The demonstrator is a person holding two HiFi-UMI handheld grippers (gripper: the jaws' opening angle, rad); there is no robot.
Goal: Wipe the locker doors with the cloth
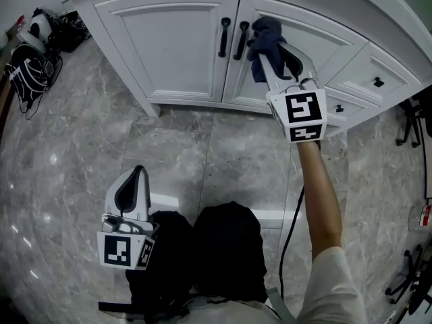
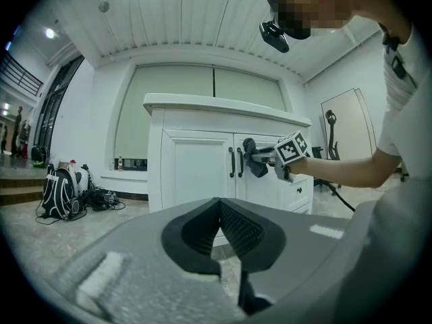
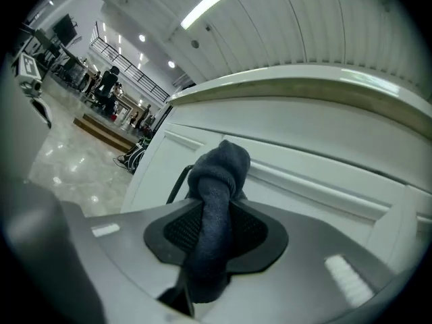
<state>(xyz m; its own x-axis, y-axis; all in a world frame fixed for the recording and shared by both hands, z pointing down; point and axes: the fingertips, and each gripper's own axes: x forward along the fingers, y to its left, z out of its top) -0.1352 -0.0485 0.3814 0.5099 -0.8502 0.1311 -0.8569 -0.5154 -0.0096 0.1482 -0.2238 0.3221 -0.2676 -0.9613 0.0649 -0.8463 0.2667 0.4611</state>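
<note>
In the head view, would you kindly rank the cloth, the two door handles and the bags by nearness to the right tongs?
1. cloth, clamped in the right tongs
2. right door handle, beside it
3. left door handle, just leftward
4. bags, far left

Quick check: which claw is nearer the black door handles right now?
Right. The right claw, shut on the cloth, is up beside the door handles. The left claw hangs shut and empty, well back from them.

two grippers, the left gripper (image 1: 137,174) and the right gripper (image 1: 268,58); one cloth (image 1: 265,32); two locker doors (image 1: 165,46); two black handles (image 1: 223,37).
</note>
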